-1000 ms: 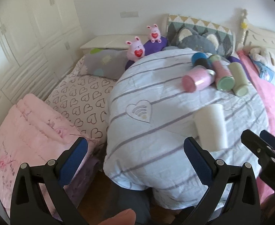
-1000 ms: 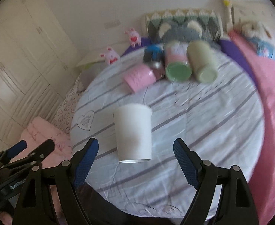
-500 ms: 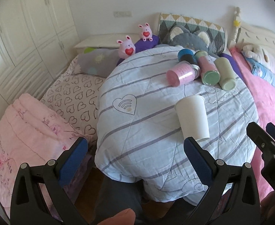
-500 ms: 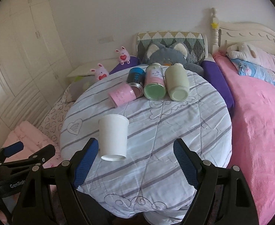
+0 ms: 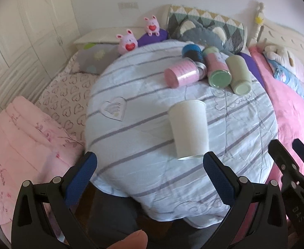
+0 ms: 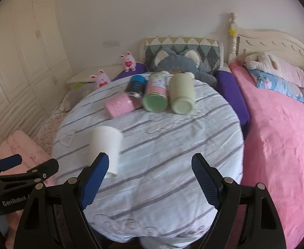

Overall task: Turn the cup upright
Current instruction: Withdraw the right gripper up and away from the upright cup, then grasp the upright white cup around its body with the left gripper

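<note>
Item: white paper cup (image 5: 188,130), upside down, rim on the striped cloth of the round bench (image 5: 131,95), near its front edge. Nothing holds it.

Left tongs (image 5: 150,174): apart, empty, low before the bench edge; the right-hand pad sits just below the cup's rim.

Right tongs (image 6: 150,176): apart, empty; the cup (image 6: 105,149) stands by the left-hand pad, outside the gap.

Behind, well apart from the cup: pink jar (image 5: 181,75), green-lidded jar (image 5: 217,70), pale green bottle (image 5: 240,74), blue-capped bottle (image 5: 192,51), all lying down.

Risks, as I judge them: thin paper wall may crush under a hard squeeze; soft cloth may let the cup tip or slide off the near edge if a pad nudges it.
</note>
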The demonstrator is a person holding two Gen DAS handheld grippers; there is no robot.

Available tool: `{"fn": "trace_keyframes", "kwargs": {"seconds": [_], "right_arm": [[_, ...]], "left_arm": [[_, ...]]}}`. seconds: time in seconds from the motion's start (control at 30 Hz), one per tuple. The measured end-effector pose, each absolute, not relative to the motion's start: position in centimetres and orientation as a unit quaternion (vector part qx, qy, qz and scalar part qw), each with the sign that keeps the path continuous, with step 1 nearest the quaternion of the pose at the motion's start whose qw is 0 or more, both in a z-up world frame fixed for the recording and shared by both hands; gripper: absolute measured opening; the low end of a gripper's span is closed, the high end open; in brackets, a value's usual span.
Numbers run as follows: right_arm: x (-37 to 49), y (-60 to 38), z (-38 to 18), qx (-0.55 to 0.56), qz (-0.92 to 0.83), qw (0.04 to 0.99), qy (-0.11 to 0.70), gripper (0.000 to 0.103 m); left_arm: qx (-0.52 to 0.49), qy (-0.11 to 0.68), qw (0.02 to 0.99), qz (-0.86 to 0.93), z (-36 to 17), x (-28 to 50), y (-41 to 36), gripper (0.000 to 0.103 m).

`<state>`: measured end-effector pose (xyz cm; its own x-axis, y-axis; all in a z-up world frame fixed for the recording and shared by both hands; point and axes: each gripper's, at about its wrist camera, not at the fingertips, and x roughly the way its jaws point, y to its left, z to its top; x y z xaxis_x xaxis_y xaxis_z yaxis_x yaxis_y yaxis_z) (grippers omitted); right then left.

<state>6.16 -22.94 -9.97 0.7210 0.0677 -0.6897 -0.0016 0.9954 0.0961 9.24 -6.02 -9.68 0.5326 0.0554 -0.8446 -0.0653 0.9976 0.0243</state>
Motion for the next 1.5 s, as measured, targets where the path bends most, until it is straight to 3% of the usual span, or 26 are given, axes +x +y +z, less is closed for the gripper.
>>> {"fn": "trace_keyframes", "kwargs": {"seconds": [0.37,0.77,0.83,0.87,0.9,0.97,1.27,1.5], "right_arm": [[11.3,-27.7,-12.2,0.054,0.043,0.913,0.402,0.083],[15.7,-27.2,-14.0,0.053,0.087,0.901,0.421,0.083],[15.9,-27.0,-14.2,0.053,0.090,0.900,0.424,0.083],[15.9,-26.9,-14.2,0.053,0.091,0.899,0.425,0.083],[15.9,-26.9,-14.3,0.052,0.090,0.899,0.425,0.083],[15.9,-26.9,-14.4,0.054,0.087,0.898,0.427,0.083],[14.8,-25.8,-13.8,0.057,0.070,0.901,0.425,0.083],[13.9,-22.8,-13.5,0.045,0.064,0.900,0.428,0.083]], "left_arm": [[-0.035,0.536,0.841,0.060,-13.3,16.4,-10.3,0.103],[-0.069,0.597,0.796,0.073,-17.9,20.9,-9.5,0.103],[-0.071,0.600,0.794,0.070,-18.3,21.3,-9.2,0.091],[-0.071,0.601,0.793,0.068,-18.3,21.4,-9.2,0.078],[-0.071,0.603,0.792,0.064,-18.4,21.5,-9.0,0.072],[-0.065,0.599,0.796,0.057,-18.2,21.5,-8.8,0.069],[-0.022,0.498,0.866,0.029,-14.9,18.6,-6.2,0.069],[0.046,0.256,0.965,0.010,-11.8,16.0,-2.4,0.070]]}}
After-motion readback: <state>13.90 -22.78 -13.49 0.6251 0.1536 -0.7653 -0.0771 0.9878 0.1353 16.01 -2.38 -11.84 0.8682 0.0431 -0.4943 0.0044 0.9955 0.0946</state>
